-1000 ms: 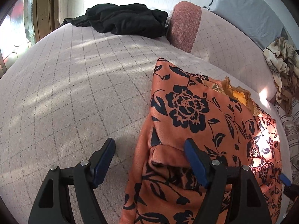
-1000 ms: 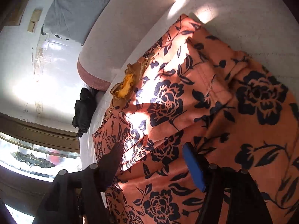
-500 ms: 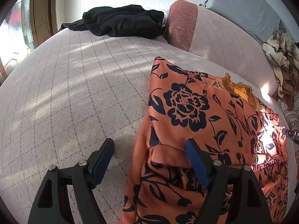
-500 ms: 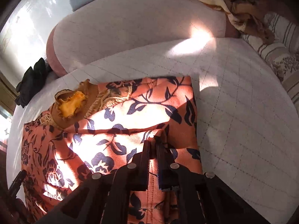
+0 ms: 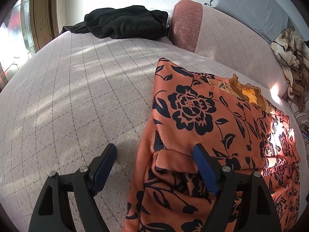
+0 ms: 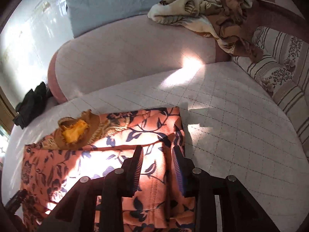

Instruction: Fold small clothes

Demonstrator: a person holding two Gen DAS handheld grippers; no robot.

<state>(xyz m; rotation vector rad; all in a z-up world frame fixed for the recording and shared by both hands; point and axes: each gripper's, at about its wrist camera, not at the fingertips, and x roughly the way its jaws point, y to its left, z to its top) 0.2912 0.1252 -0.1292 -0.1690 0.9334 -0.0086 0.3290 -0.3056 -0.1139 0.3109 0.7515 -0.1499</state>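
Your orange floral garment [image 5: 222, 135] lies folded on the quilted bed [image 5: 77, 96]. Left hand-held gripper [image 5: 154, 152] is spread wide over its left edge, gripping nothing. Right hand-held gripper [image 6: 157, 154] has just been opening above the cloth, released.

orange floral garment [image 5: 222, 127] cropped below, blurred black clothing [image 6: 30, 104]

A quilted pink bed [image 5: 77, 100] carries an orange floral garment [image 5: 202, 116] and black clothing [image 5: 125, 23].
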